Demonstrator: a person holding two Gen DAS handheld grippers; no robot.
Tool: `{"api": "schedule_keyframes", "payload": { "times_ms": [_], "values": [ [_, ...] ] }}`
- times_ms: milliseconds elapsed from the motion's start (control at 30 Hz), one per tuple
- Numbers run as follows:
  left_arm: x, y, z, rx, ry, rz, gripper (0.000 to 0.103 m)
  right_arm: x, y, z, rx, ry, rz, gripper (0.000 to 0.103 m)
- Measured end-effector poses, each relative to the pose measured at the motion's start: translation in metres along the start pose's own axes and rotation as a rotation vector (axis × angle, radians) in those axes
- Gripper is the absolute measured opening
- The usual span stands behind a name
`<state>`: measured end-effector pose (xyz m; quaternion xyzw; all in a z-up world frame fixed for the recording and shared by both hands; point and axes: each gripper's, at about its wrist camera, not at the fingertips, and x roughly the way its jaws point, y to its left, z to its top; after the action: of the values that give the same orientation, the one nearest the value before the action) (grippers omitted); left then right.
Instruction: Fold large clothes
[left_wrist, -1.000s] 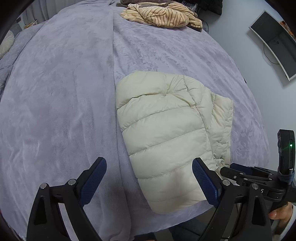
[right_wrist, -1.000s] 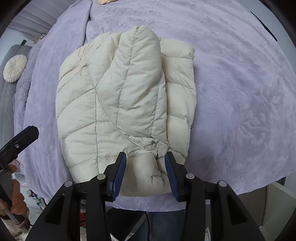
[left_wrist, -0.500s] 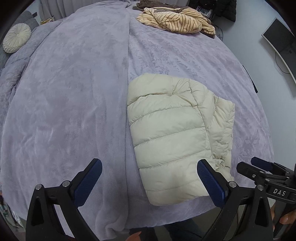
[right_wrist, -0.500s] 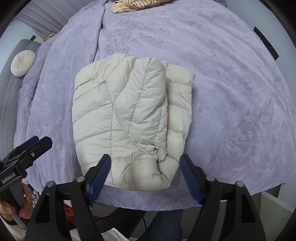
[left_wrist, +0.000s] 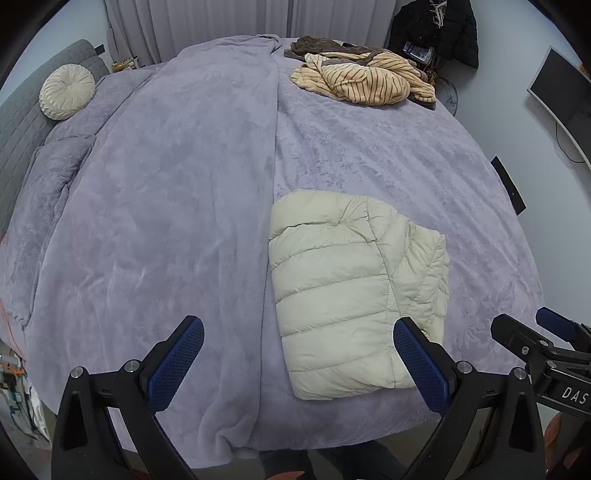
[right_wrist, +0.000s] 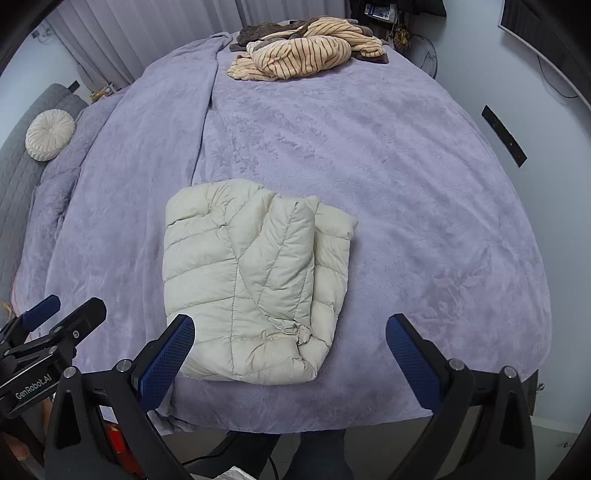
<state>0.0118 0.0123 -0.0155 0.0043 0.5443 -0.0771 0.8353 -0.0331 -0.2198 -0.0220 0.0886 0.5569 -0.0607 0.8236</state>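
The folded puffy cream jacket (right_wrist: 255, 284) lies lengthwise on the purple bed (right_wrist: 406, 184), below both empty claws, the left claw (left_wrist: 295, 363) wide open, the right claw (right_wrist: 290, 360) opening.

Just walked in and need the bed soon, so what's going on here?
A person holding a two-finger gripper in each hand is folding clothes on the purple blanket. The cream puffer jacket lies folded near the bed's front edge, touched by neither gripper. The left gripper is open and holds nothing; the right gripper is opening, also holding nothing. A striped garment lies crumpled at the far end, not yet folded.
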Motion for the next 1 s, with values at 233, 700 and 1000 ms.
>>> {"api": "schedule_keyframes", "payload": {
  "times_ms": [233, 700, 1000],
  "values": [
    [-0.027, -0.006, -0.004, 0.001, -0.045, 0.042, 0.103, -0.036, 0.014, -0.001, -0.044, -0.062, -0.040, 0.103],
    [-0.045, -0.016, -0.009, -0.003, -0.073, 0.066, 0.103, -0.055, 0.019, -0.003, -0.060, -0.099, -0.044, 0.103],
    [-0.045, -0.015, -0.009, -0.007, -0.075, 0.074, 0.103, -0.055, 0.019, -0.003, -0.060, -0.099, -0.043, 0.103]
  ]
}}
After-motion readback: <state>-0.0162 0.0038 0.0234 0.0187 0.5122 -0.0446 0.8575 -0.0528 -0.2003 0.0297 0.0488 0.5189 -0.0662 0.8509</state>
